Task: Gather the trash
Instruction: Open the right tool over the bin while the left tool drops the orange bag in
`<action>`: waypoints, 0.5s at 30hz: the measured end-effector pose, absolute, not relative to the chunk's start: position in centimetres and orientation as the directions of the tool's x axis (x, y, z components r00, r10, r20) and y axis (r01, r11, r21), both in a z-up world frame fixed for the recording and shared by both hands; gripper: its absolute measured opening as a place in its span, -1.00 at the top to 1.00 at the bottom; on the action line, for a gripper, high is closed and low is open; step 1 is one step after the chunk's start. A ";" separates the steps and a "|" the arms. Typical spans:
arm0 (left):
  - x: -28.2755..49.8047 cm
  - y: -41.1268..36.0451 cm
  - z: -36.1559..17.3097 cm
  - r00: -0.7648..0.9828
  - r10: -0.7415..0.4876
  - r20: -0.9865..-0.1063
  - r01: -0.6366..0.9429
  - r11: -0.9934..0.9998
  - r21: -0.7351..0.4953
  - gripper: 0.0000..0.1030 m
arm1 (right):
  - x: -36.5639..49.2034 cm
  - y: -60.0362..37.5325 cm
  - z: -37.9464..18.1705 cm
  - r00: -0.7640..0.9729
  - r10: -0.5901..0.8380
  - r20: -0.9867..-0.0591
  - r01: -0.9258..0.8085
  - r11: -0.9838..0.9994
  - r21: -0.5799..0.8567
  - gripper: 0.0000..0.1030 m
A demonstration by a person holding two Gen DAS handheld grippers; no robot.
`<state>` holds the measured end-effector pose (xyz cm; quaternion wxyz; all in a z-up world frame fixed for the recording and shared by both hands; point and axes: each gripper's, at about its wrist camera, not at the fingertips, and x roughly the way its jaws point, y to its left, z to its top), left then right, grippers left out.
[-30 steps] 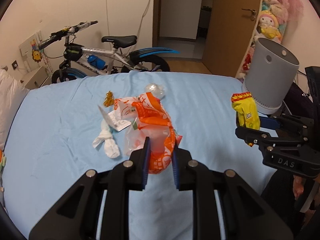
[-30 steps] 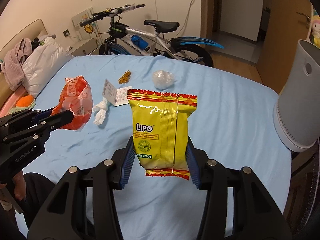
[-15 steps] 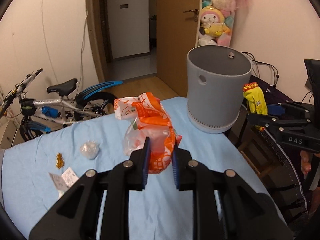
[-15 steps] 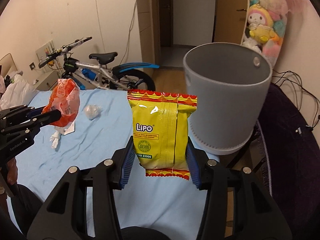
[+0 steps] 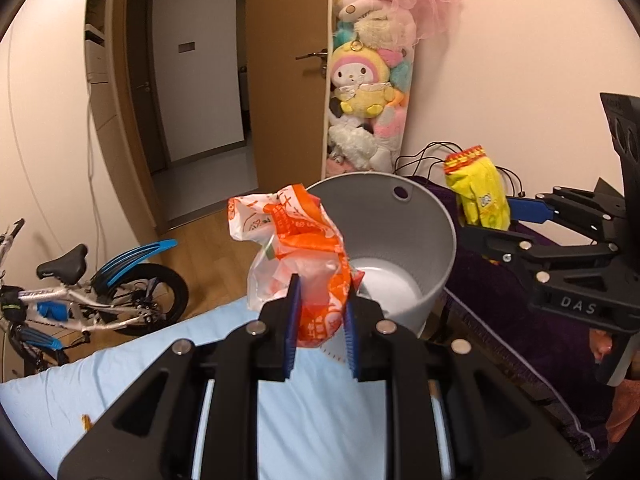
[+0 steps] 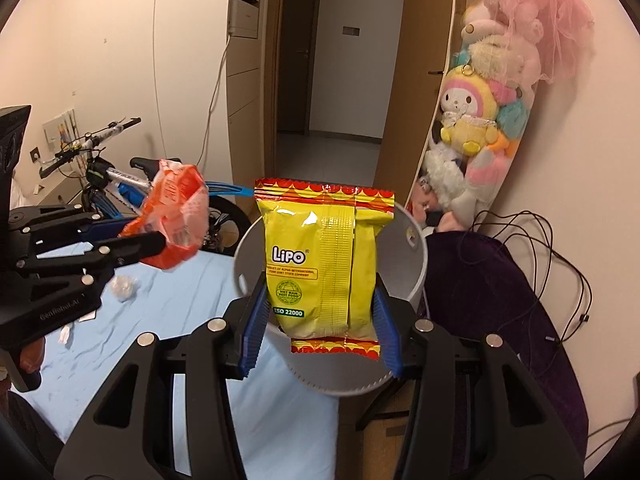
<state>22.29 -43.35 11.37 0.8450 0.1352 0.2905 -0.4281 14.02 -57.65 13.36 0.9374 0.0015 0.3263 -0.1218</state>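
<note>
My left gripper [image 5: 321,322] is shut on a crumpled orange and white plastic bag [image 5: 296,248], held in the air just in front of the grey bin [image 5: 424,240]. The bin's open mouth shows its pale bottom. My right gripper [image 6: 320,322] is shut on a yellow Lipo snack packet [image 6: 324,264], upright and covering most of the grey bin [image 6: 416,264] behind it. In the left wrist view the snack packet [image 5: 480,196] hangs at the bin's right rim. In the right wrist view the orange bag [image 6: 176,212] sits left of the bin.
The bin stands at the corner of the light blue bed [image 5: 320,400]. A clear wrapper ball [image 6: 124,286] and paper scraps [image 6: 66,332] lie on the sheet. A bicycle [image 5: 80,296], an open door [image 5: 288,72], a net of plush toys [image 5: 368,80] and a purple-draped chair [image 6: 492,292] surround it.
Both grippers have swung from over the middle of the bed to the bin and risen, each keeping its hold. The bin now fills the centre of both views.
</note>
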 end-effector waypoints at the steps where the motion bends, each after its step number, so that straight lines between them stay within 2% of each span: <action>1: 22.7 -44.2 11.2 0.453 -0.649 -0.611 0.806 0.591 -0.030 0.61 | 14.4 -58.3 13.5 0.756 -0.229 -0.613 0.231 0.970 -0.076 0.10; 6: 24.7 -47.3 10.0 0.410 -0.662 -0.628 0.809 0.581 -0.085 0.60 | 17.0 -61.2 13.2 0.747 -0.225 -0.626 0.250 0.967 -0.049 0.07; 7: 25.0 -47.7 9.7 0.417 -0.658 -0.626 0.801 0.592 -0.088 0.53 | 17.4 -61.5 13.1 0.746 -0.223 -0.628 0.252 0.967 -0.044 0.03; 8: 25.2 -48.0 9.5 0.418 -0.655 -0.629 0.798 0.596 -0.090 0.48 | 17.8 -61.9 12.9 0.743 -0.224 -0.631 0.257 0.966 -0.041 -0.14; 9: 25.6 -48.5 9.2 0.417 -0.651 -0.634 0.795 0.600 -0.094 0.20 | 18.1 -62.1 12.8 0.745 -0.226 -0.628 0.261 0.965 -0.037 -0.23; 10: 25.9 -48.7 9.1 0.425 -0.649 -0.632 0.789 0.608 -0.094 -0.21 | 18.4 -62.4 12.7 0.748 -0.231 -0.622 0.268 0.963 -0.036 -0.23; 11: 26.1 -48.8 8.9 0.441 -0.646 -0.624 0.780 0.619 -0.090 -0.36 | 18.7 -62.6 12.6 0.747 -0.236 -0.622 0.271 0.962 -0.039 -0.23; 12: 26.3 -48.8 8.8 0.456 -0.649 -0.609 0.774 0.627 -0.088 -0.44 | 19.0 -62.9 12.5 0.746 -0.236 -0.623 0.272 0.962 -0.038 -0.23; 15: 27.1 -49.0 8.4 0.450 -0.647 -0.615 0.772 0.628 -0.096 -0.44 | 19.6 -63.4 12.2 0.746 -0.235 -0.623 0.278 0.960 -0.029 -0.23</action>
